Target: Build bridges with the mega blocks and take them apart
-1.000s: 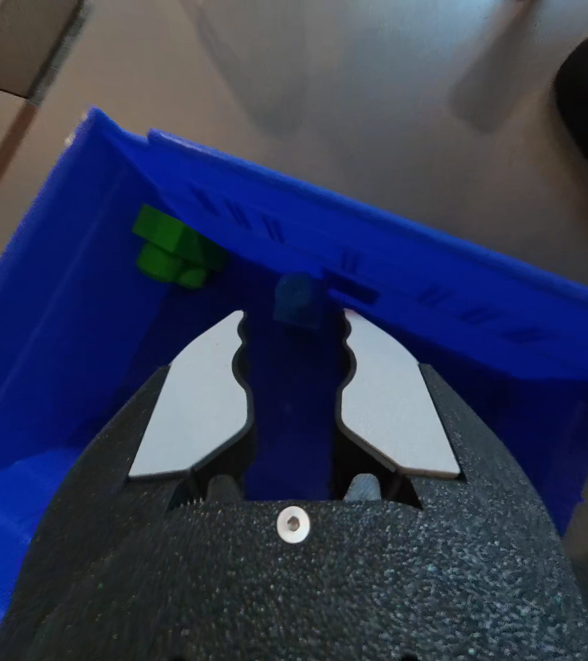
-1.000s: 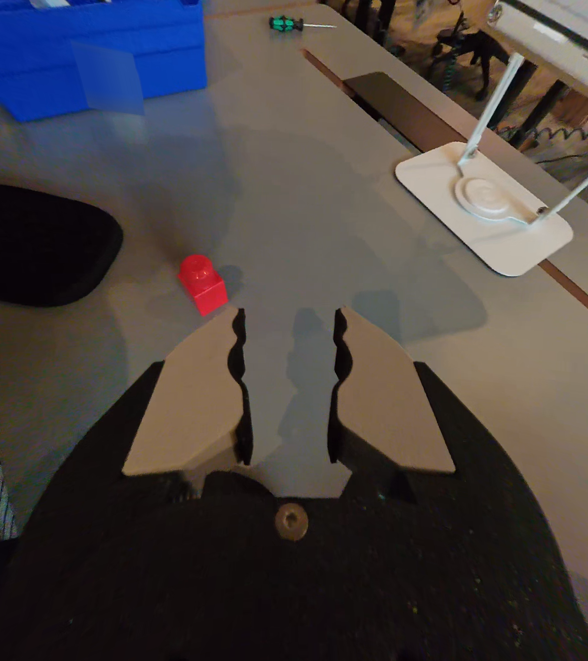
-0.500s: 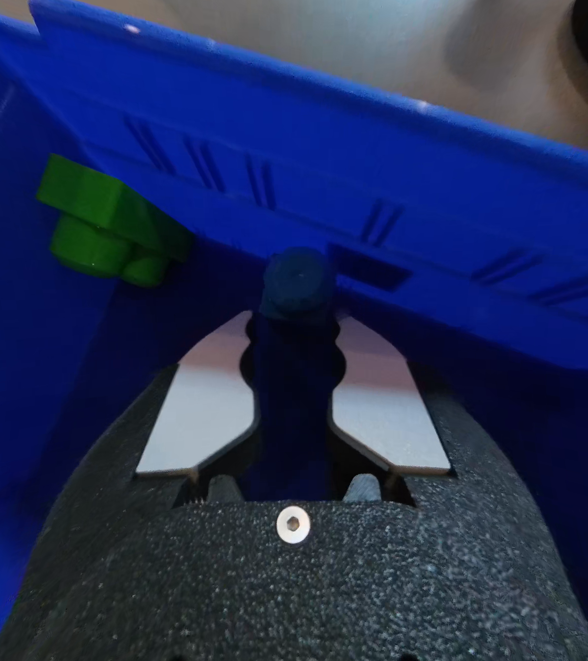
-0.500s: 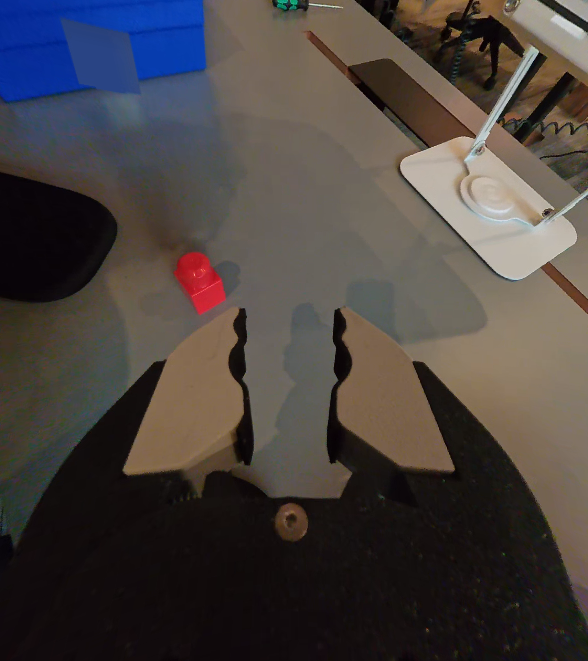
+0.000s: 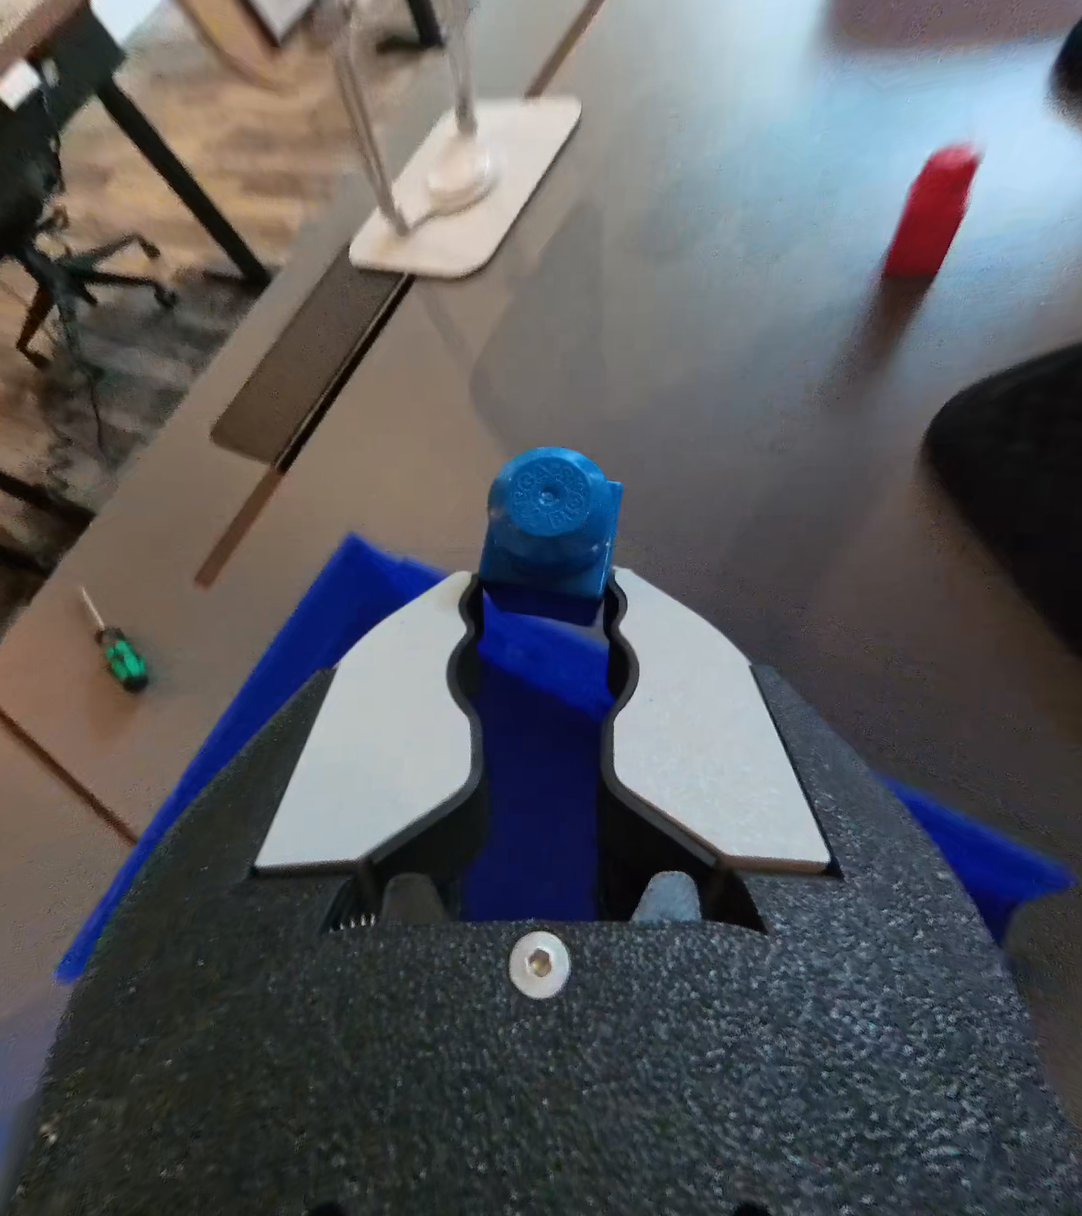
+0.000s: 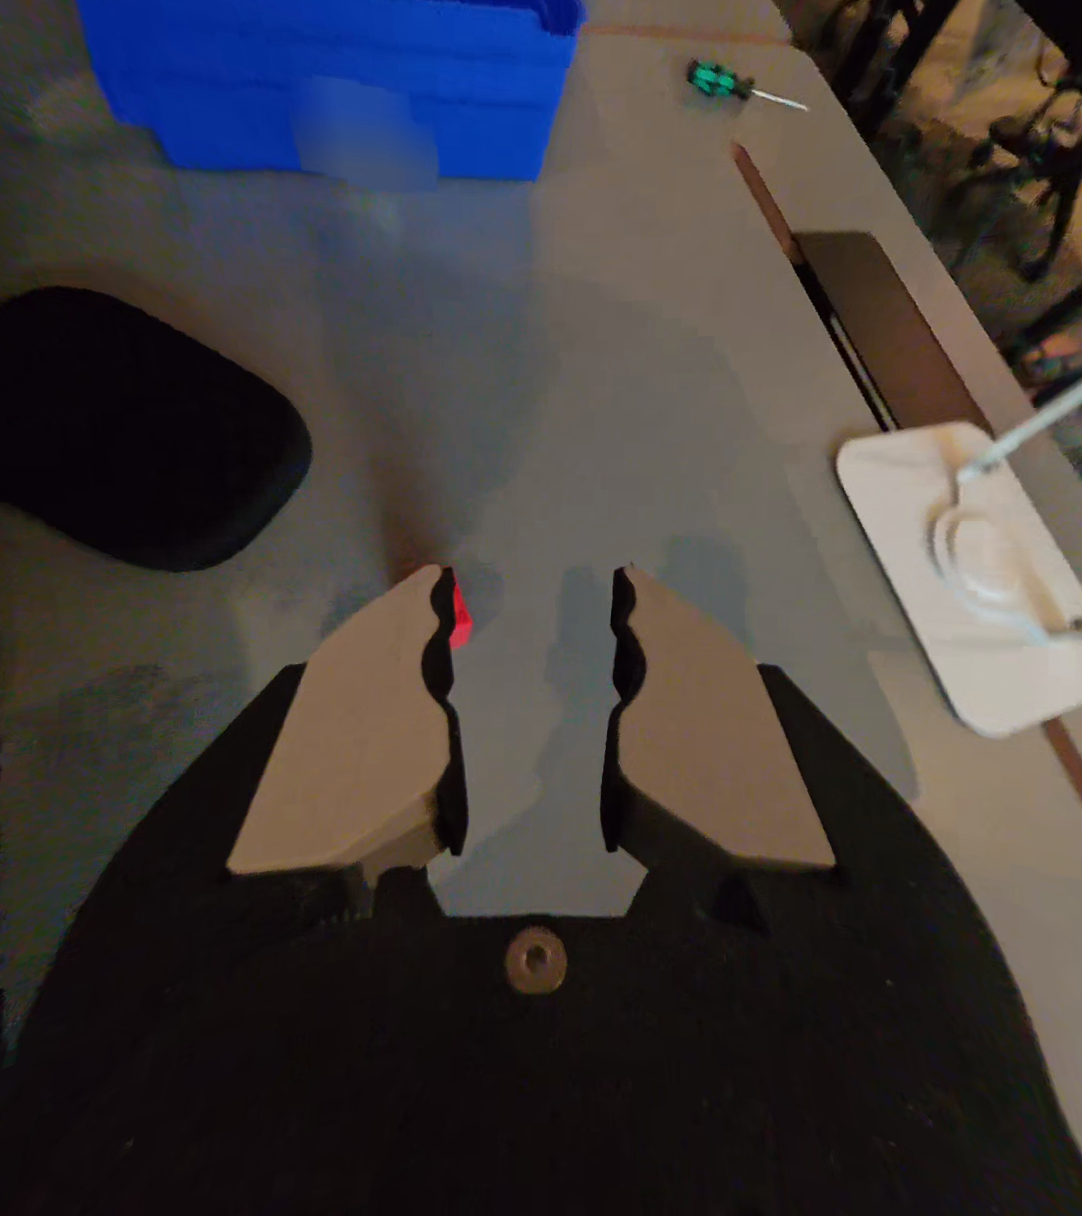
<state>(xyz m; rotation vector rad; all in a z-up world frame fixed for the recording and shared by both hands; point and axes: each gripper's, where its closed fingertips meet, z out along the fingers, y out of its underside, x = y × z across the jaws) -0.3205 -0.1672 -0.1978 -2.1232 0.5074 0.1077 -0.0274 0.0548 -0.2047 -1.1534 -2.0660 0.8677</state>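
Left wrist view: hand-held gripper (image 5: 541,585) clamps blue block (image 5: 548,526), stud lettering embossed.

My right gripper (image 6: 531,579) hangs over the grey table (image 6: 591,395) with its jaws apart and nothing between them. I take the red block (image 6: 460,618) as my landmark: only a sliver of it shows, hidden mostly behind the tip of the left finger (image 6: 367,710), resting on the table. Left of the block lies a black pad (image 6: 110,428). Well beyond the block stands the blue bin (image 6: 327,85). Beyond it and to the right, near the table's edge, lies a green-handled screwdriver (image 6: 722,82). Right of the block sits a white stand base (image 6: 979,579), blurred.
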